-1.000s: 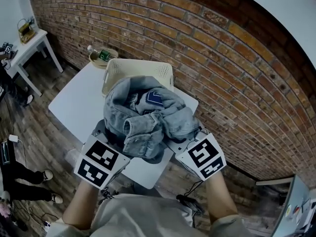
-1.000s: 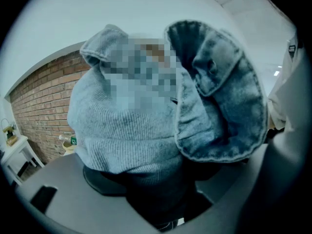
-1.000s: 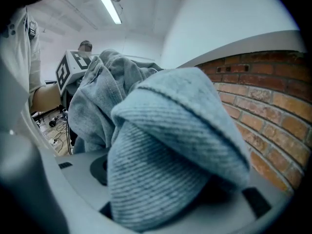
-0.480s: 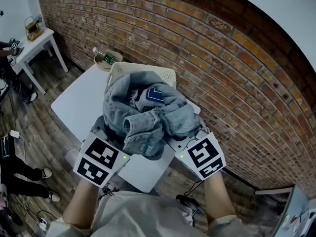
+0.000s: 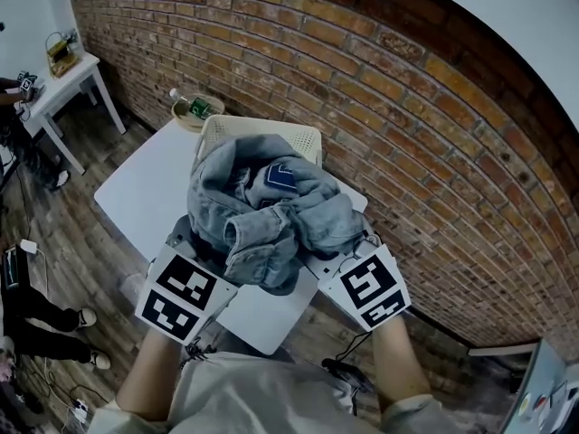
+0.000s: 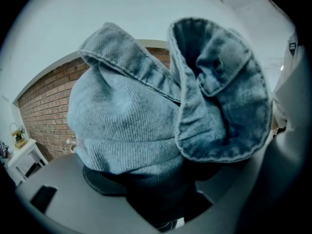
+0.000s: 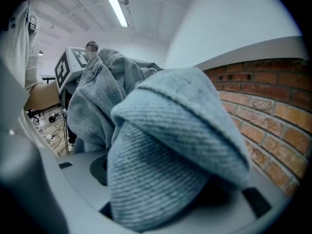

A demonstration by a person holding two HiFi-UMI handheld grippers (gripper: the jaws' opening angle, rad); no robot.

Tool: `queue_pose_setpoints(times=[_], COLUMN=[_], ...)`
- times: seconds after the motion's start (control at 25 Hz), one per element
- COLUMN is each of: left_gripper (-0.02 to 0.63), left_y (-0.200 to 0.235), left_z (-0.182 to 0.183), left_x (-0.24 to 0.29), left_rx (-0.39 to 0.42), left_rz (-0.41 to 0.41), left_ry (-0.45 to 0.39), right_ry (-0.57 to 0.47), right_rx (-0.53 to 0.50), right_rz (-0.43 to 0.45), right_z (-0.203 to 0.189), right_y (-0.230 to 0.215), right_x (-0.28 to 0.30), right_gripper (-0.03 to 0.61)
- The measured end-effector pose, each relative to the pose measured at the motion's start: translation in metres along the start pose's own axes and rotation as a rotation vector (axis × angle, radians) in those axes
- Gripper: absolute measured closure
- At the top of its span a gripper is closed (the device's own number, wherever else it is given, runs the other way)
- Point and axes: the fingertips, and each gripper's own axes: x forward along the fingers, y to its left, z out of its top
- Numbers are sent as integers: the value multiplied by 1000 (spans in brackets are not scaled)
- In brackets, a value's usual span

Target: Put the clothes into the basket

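A crumpled blue denim garment (image 5: pixel 267 211) with a dark patch hangs bunched between my two grippers, above the white table (image 5: pixel 145 188). My left gripper (image 5: pixel 194 269) is shut on its left side, and folds of denim (image 6: pixel 136 116) fill the left gripper view over the jaws. My right gripper (image 5: pixel 348 265) is shut on the right side, where thick ribbed denim (image 7: pixel 165 150) lies across the jaws. The cream perforated basket (image 5: pixel 303 138) stands just beyond the bundle, which hides most of it. The fingertips of both grippers are buried in cloth.
A bowl with a green-labelled bottle (image 5: pixel 192 108) sits at the table's far corner, left of the basket. The brick wall (image 5: pixel 407 107) runs close behind. A small white side table (image 5: pixel 63 75) stands far left, and a person's legs (image 5: pixel 36 319) show on the wooden floor.
Only the head view has shifted a little. The grippers and the denim bundle keep their places.
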Motion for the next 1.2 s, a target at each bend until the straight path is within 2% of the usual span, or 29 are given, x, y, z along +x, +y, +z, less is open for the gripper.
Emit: queue_pose_setpoints(times=[0.32,0.84,1.2], left_gripper=[267,267,265], left_y=[18,67,89], left_z=[-6,8,8], left_x=[11,34,58], left_rx=[-5,43,44], left_rz=[-21,-32,-48], left_ry=[0,2,15], right_ry=[18,-4,9], right_rx=[5,28,39], right_rz=[-19,-63,-83], right_z=[-1,13,8], right_y=[-5,-38,-58], right_x=[19,59,82], right_gripper=[331,331,331])
